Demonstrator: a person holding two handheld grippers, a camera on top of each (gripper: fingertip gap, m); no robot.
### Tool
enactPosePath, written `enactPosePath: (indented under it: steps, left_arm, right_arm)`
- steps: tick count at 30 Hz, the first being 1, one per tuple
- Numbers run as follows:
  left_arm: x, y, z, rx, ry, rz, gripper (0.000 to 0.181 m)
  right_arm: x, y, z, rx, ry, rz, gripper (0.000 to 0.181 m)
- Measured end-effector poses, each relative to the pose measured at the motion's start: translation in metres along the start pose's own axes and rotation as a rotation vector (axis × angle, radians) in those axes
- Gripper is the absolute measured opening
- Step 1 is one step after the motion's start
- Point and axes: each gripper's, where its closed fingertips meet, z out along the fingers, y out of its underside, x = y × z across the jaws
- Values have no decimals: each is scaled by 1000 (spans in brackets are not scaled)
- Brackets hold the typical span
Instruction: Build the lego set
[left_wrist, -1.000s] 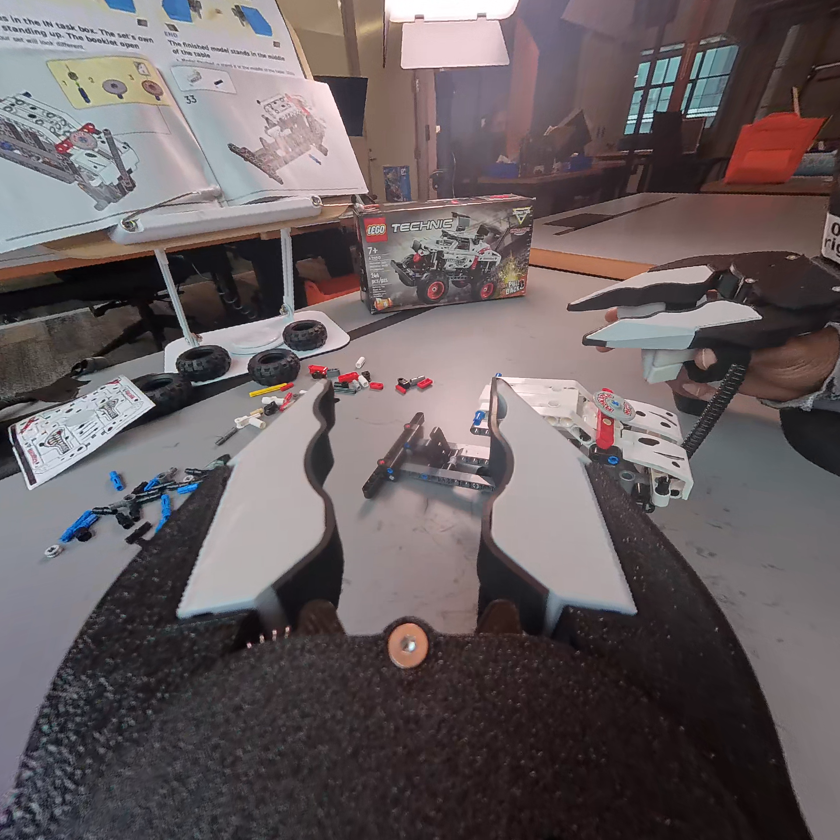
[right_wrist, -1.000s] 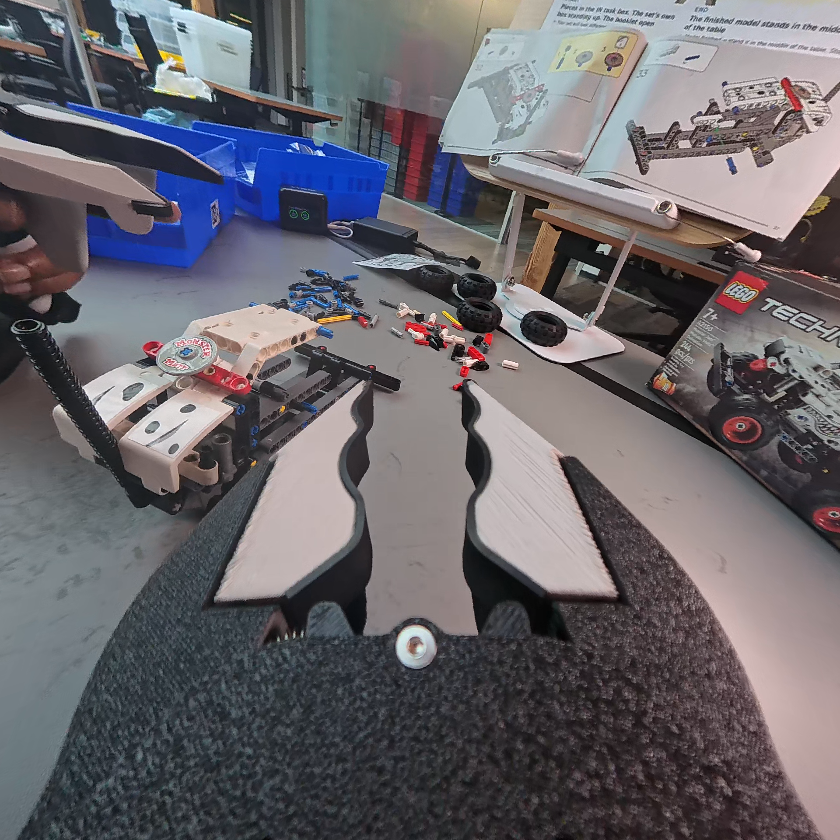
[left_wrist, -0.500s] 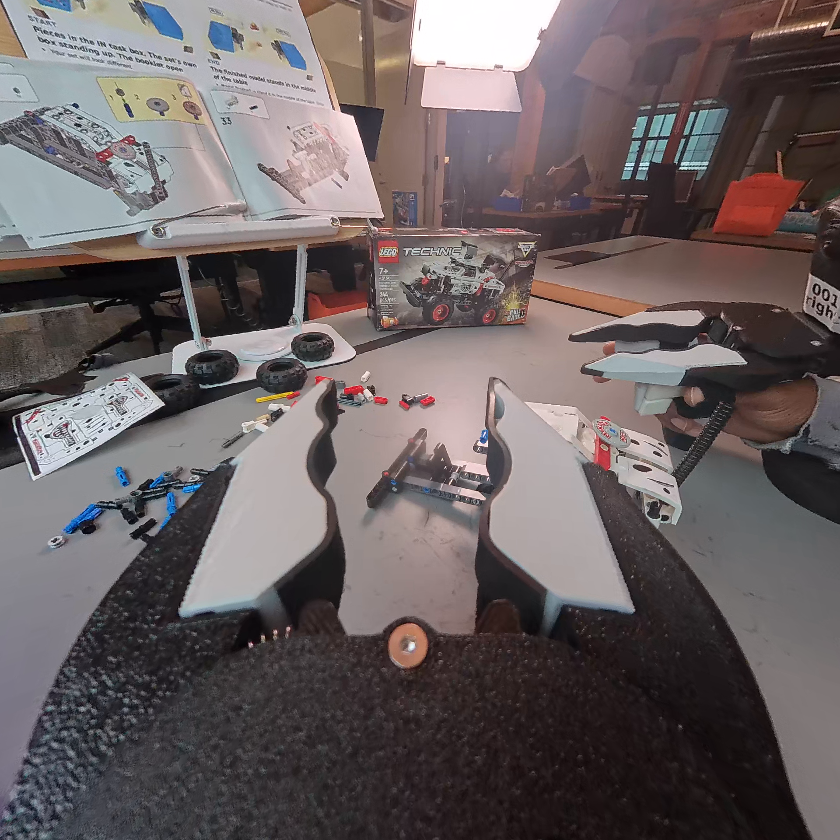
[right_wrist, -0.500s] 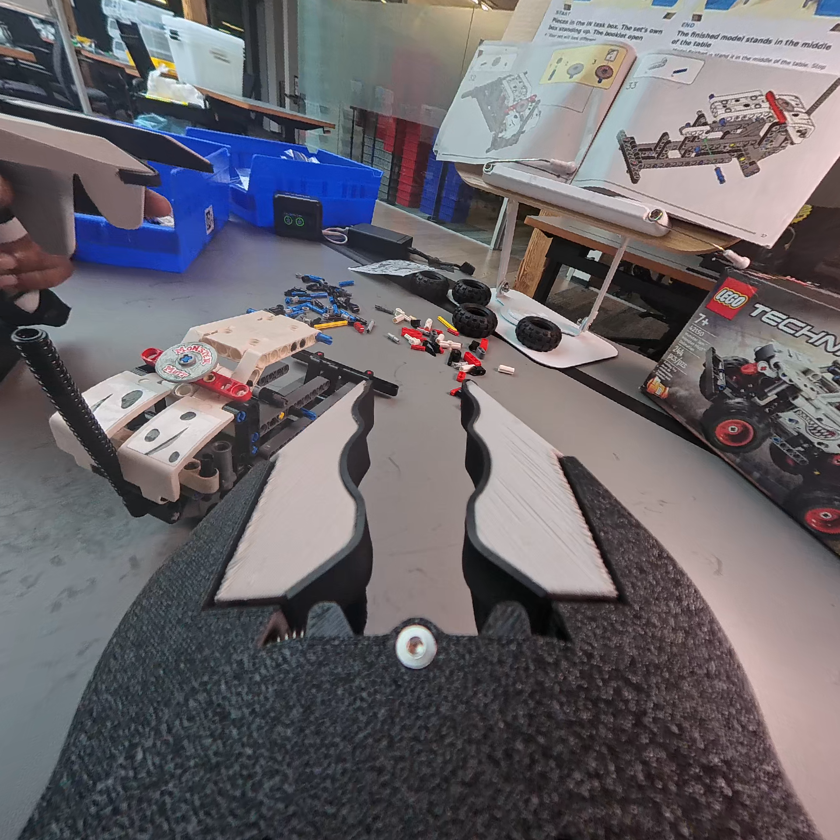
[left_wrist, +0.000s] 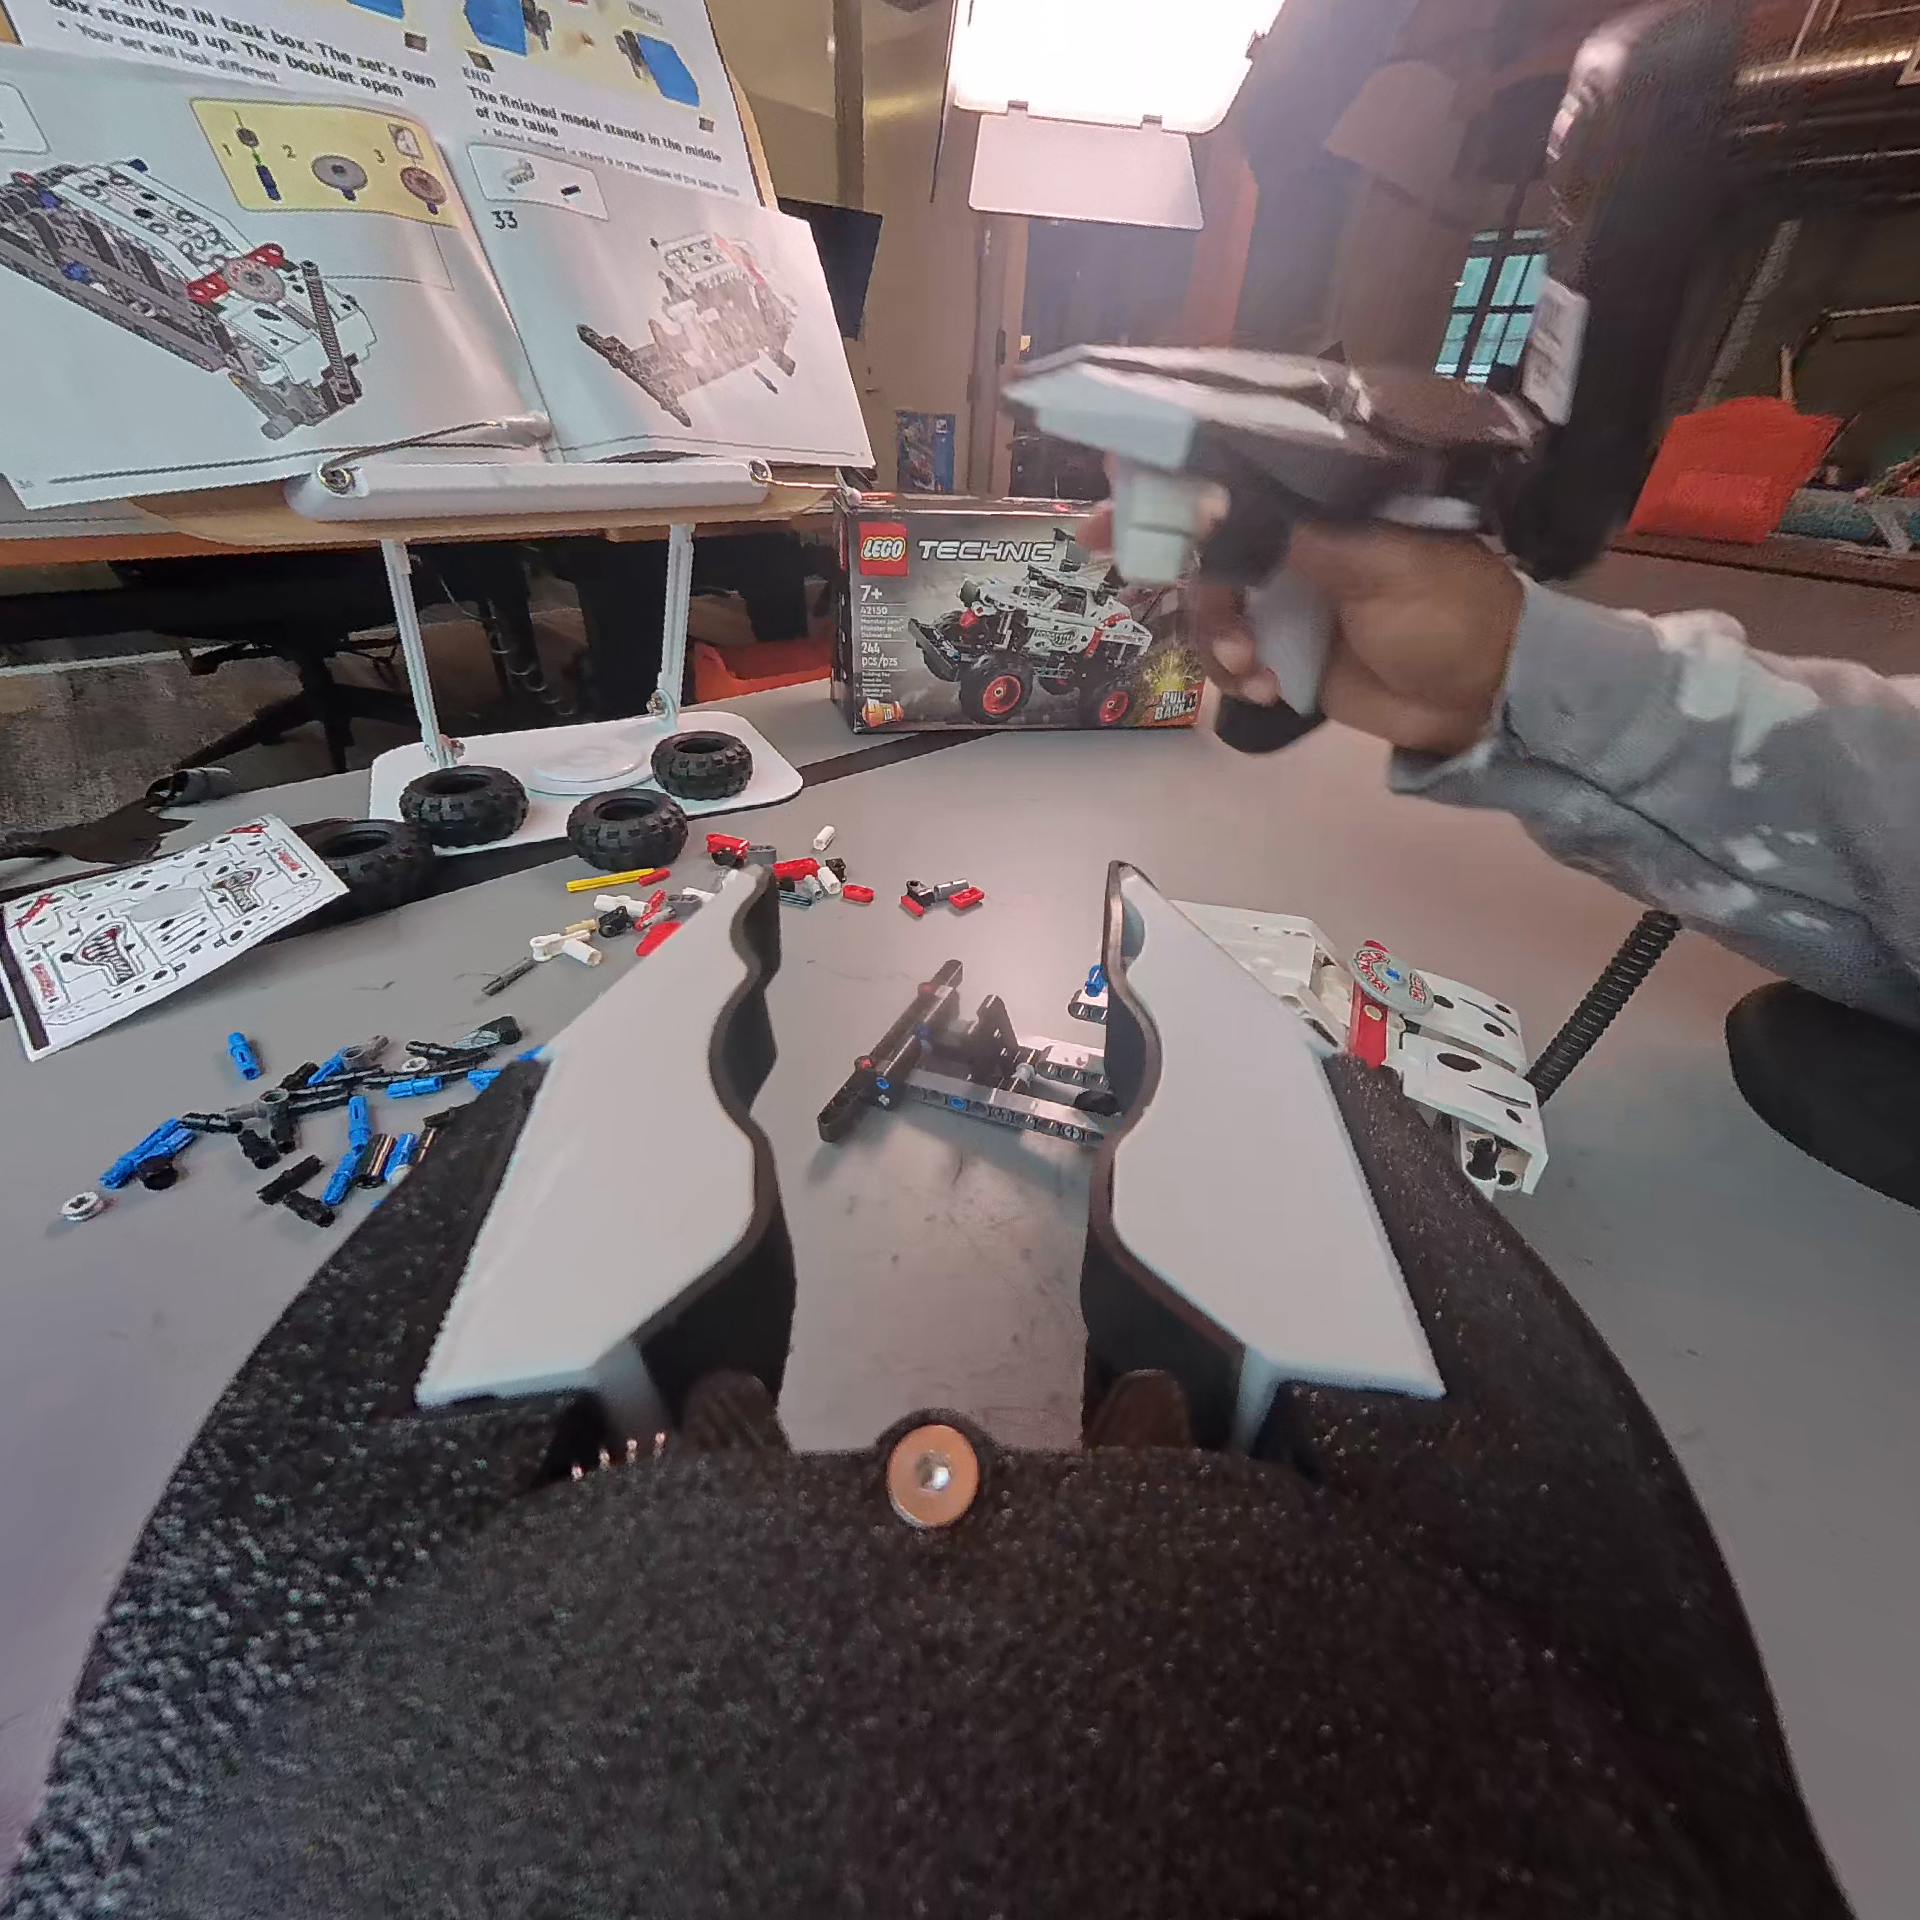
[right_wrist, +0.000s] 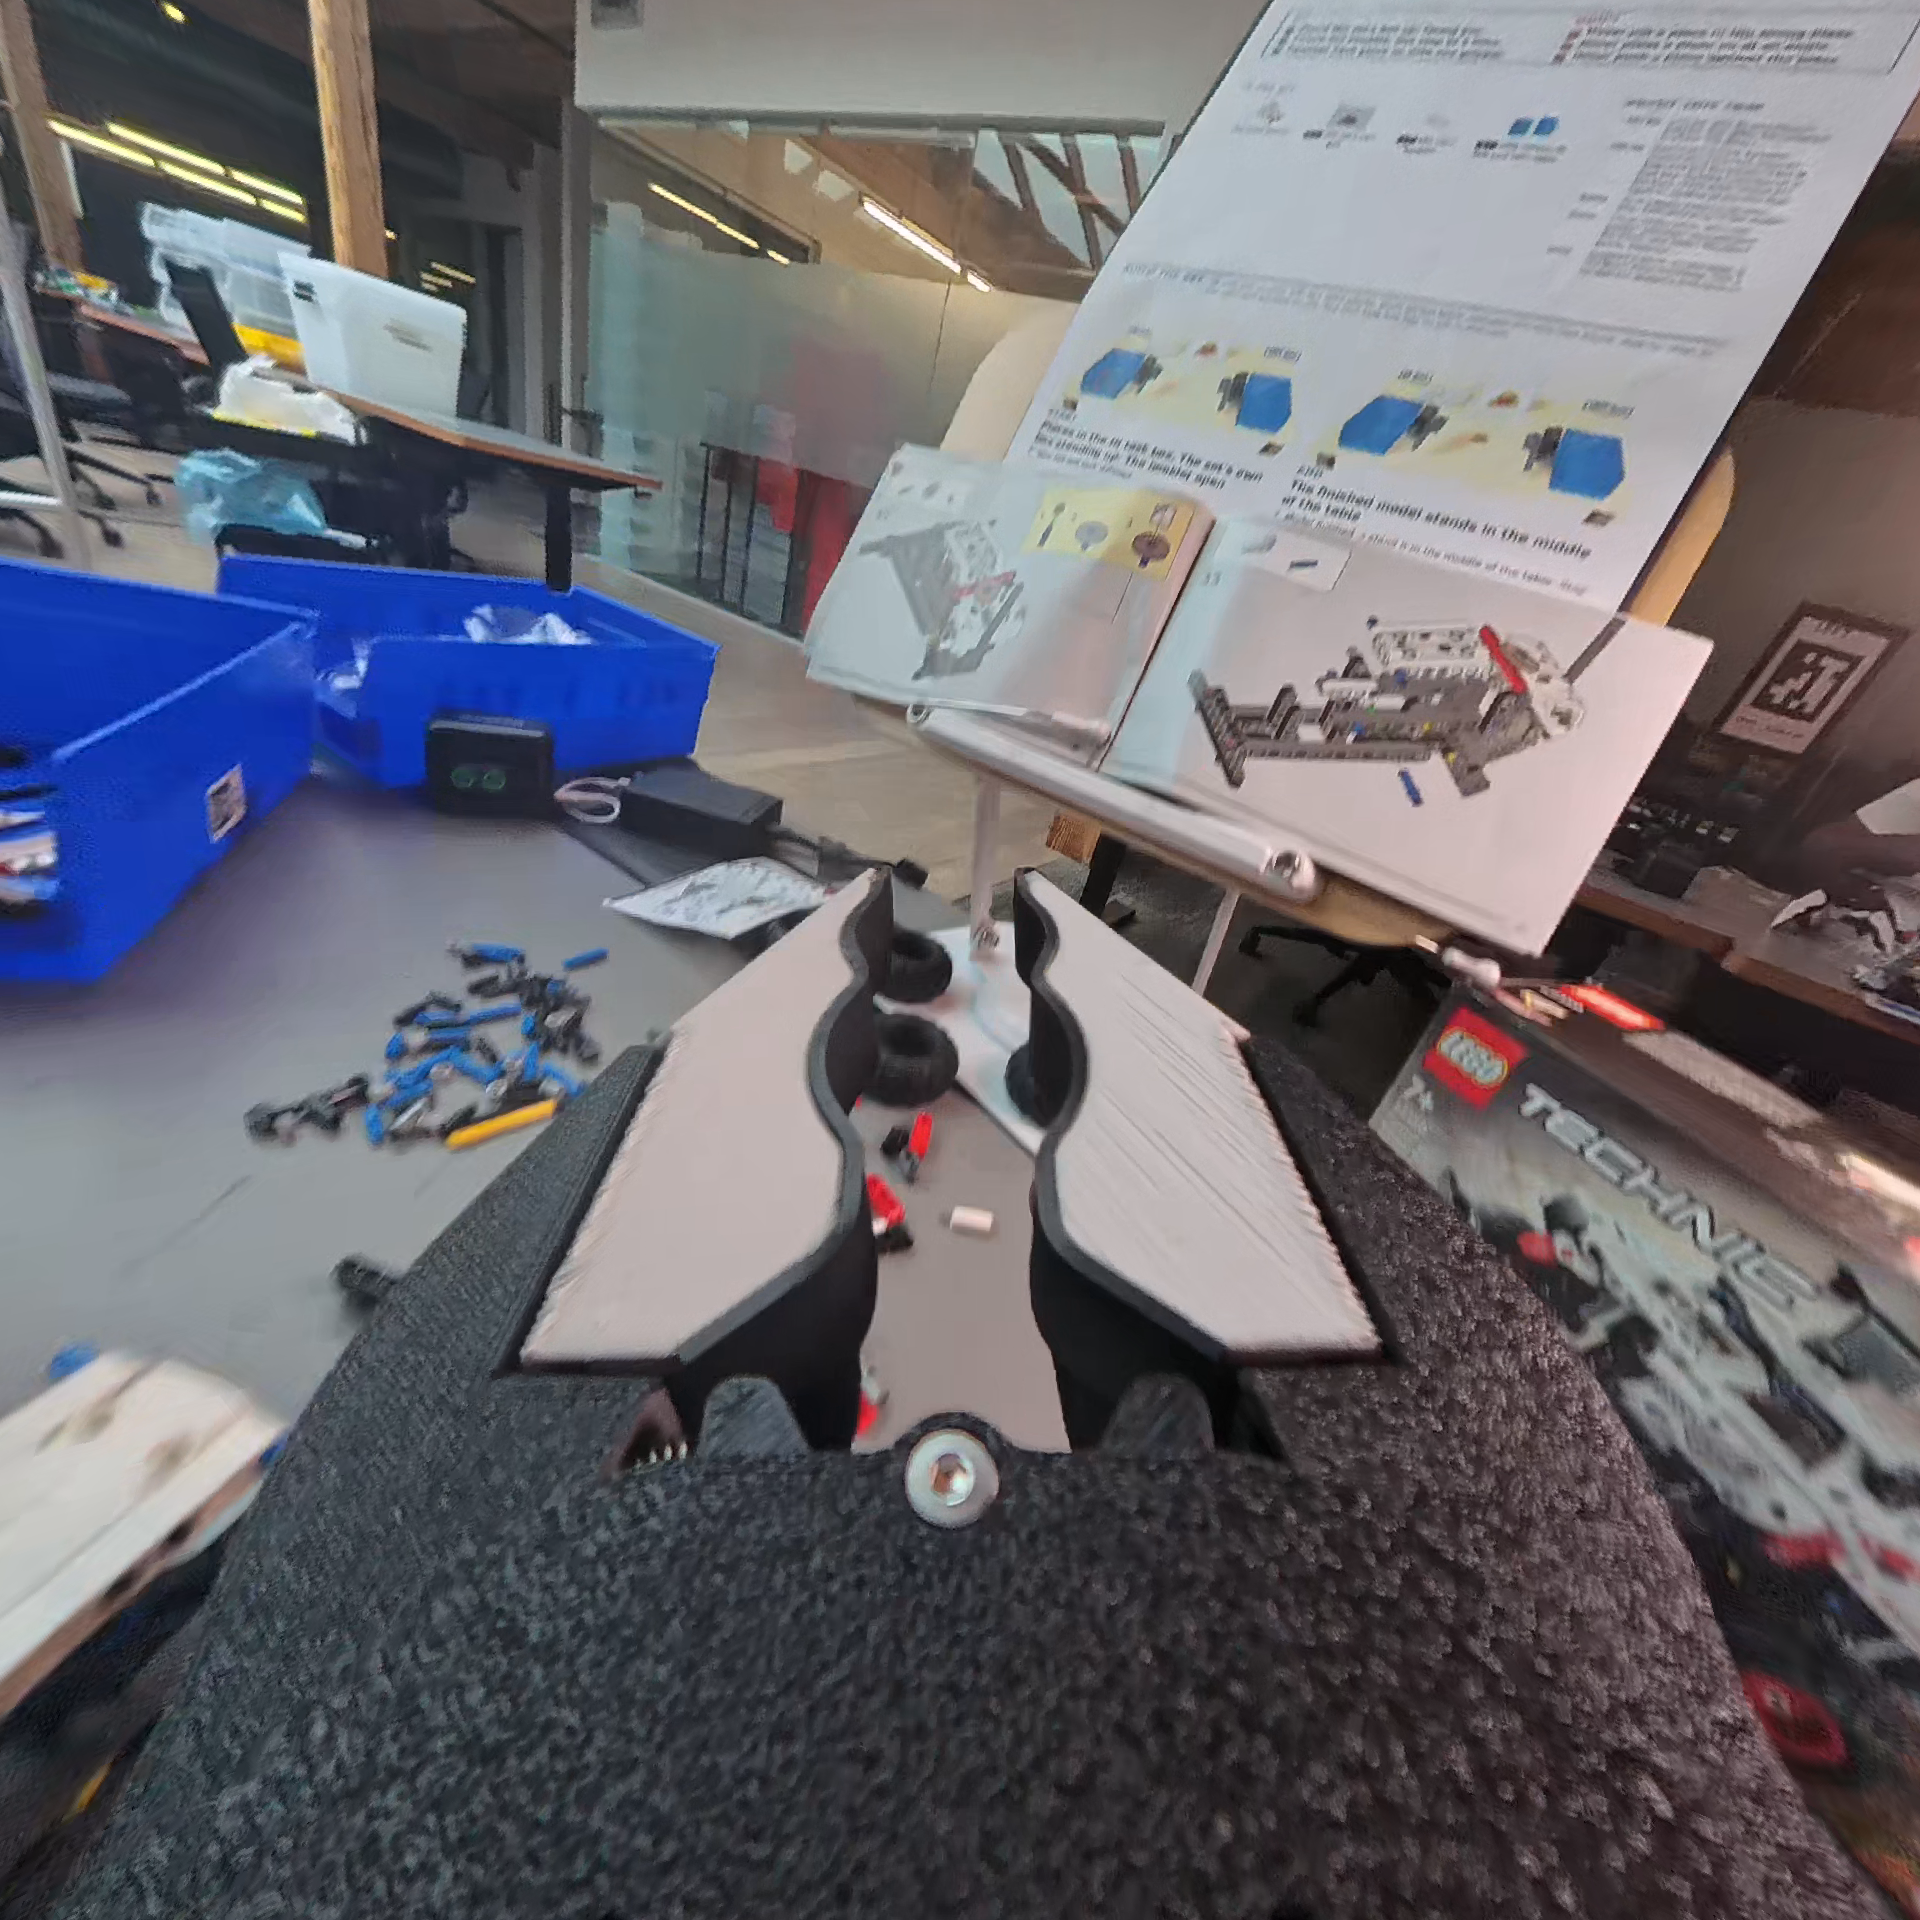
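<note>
At the far left of the grey desk (left_wrist: 1299, 821) lies a white printed sticker sheet (left_wrist: 156, 925). Nearer me than it is a scatter of small blue and black plastic pins (left_wrist: 301, 1101). Four black knobbly rubber tyres (left_wrist: 462, 805) sit farther back, around the white base of the book stand (left_wrist: 582, 769), which holds the open paper instruction booklet (left_wrist: 416, 301) above the desk's far edge. Just right of the tyres is a loose spread of small red, white and yellow pieces (left_wrist: 790, 883).

My left tongs (left_wrist: 940, 894) hang above the desk with their two grey fingers spread well apart and nothing between them. Seen through that gap is the half-built white and dark-grey lego truck (left_wrist: 1351, 997), standing on the desk around its middle. Its long axis runs left to right across my view: the dark beam frame (left_wrist: 956, 1070) points left, the white panelled body points right, and a black ribbed rod (left_wrist: 1600, 987) rises at a slant from the right end. A round printed disc on a red piece (left_wrist: 1387, 982) tops the body.

Behind it, by the far edge, stands the printed cardboard set box (left_wrist: 997, 623).

My right tongs (right_wrist: 951, 904) are up in the air over the red and white pieces, aimed at the stand. The fingers are partly open and empty, and the picture is blurred.
</note>
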Motion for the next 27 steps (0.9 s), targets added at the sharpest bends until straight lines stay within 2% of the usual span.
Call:
enactPosePath:
  steps: [3,7,10,12,16,27]
  left_arm:
    - [0,4,1,-14,-6,21,62]
    - [-2,9,2,-37,-21,49,60]
    - [-1,14,4,-56,-22,67,60]
    - [-1,15,5,-64,-22,78,59]
    - [-2,14,4,-63,-15,72,59]
    - [0,13,4,-62,26,28,58]
  right_arm:
    - [36,-27,69,44,57,1,17]
    - [76,-42,157,32,106,19,1]
    - [97,-40,206,-24,143,-1,0]
    - [108,-33,229,-65,178,-37,0]
    - [119,-20,248,-102,198,-75,0]
    - [142,-6,237,-108,229,-111,0]
